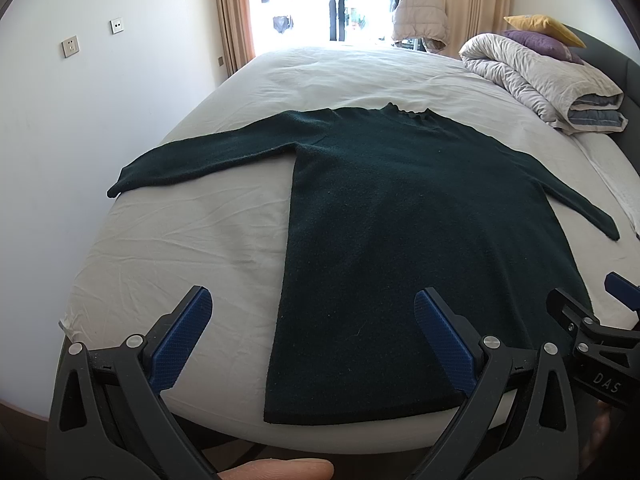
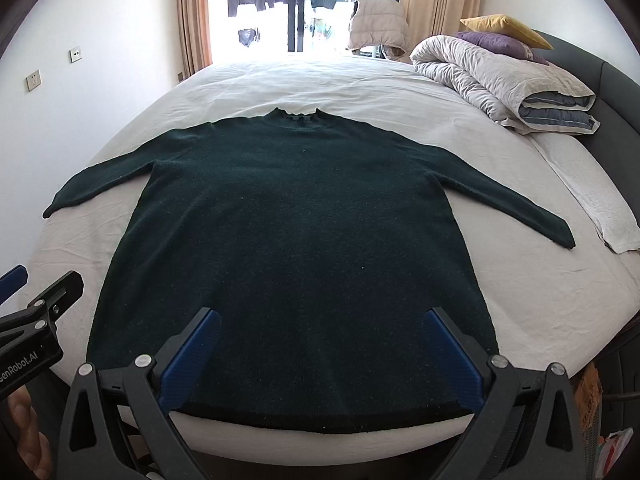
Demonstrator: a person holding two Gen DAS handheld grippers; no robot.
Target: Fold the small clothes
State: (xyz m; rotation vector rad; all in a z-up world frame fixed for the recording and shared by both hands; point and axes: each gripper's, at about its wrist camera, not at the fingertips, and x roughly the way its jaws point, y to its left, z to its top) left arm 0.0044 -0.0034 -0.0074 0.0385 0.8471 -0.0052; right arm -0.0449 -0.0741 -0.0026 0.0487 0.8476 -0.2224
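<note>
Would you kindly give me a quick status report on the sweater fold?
Left hand-held gripper open, right hand-held gripper open. Dark green sweater flat on bed, sleeves spread, unfolded. Nothing on it.

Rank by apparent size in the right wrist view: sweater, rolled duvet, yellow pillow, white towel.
1. sweater, by far the largest.
2. rolled duvet.
3. white towel, though nearness and fisheye stretch make this unsure.
4. yellow pillow, smallest, but farthest away.
</note>
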